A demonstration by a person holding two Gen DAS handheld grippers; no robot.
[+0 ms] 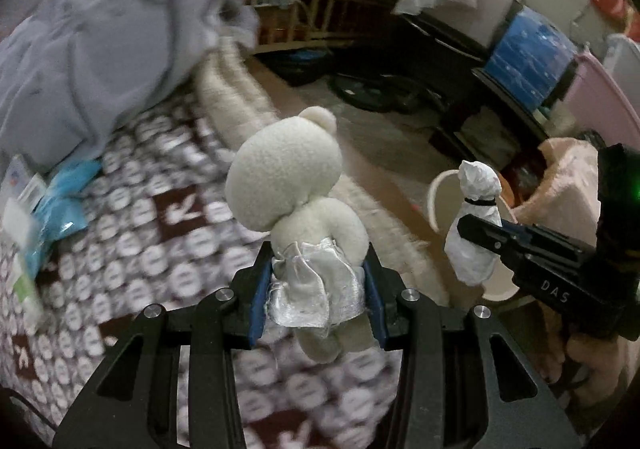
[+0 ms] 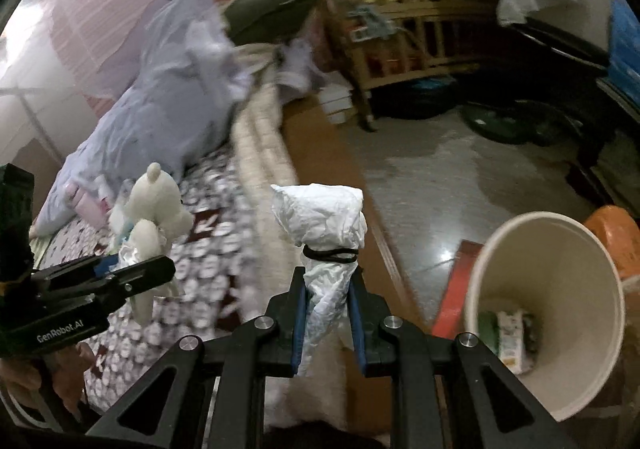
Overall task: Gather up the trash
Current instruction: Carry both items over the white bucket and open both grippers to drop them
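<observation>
Left claw: closed on the white teddy bear, its blue pads pressing the bear's silvery skirt from both sides; the bear hangs above the patterned bedspread.
Right claw: closed on the white crumpled bag, which is tied at the neck with a black band; the pads pinch it just below the band.
Landmark: the cream waste bin, standing on the floor beside the bed.
Bag, relative to bin: to the left of the bin's mouth and apart from it in the right wrist view; in the left wrist view it covers part of the bin's rim.
Bear, relative to bin: well to the left of it, over the bed.
Only in the left wrist view: blue and white packets on the bedspread at the far left; a blue box on a dark shelf; a pink fleece cloth next to the bin.
Only in the right wrist view: the bin's inside, with green and white printed packaging at the bottom; an orange object behind the bin.
Writing: "DAS" on the right claw's body in the left wrist view; "GenRobot.AI" on the left claw's body in the right wrist view.
Packaging print: too blurred to read.
</observation>
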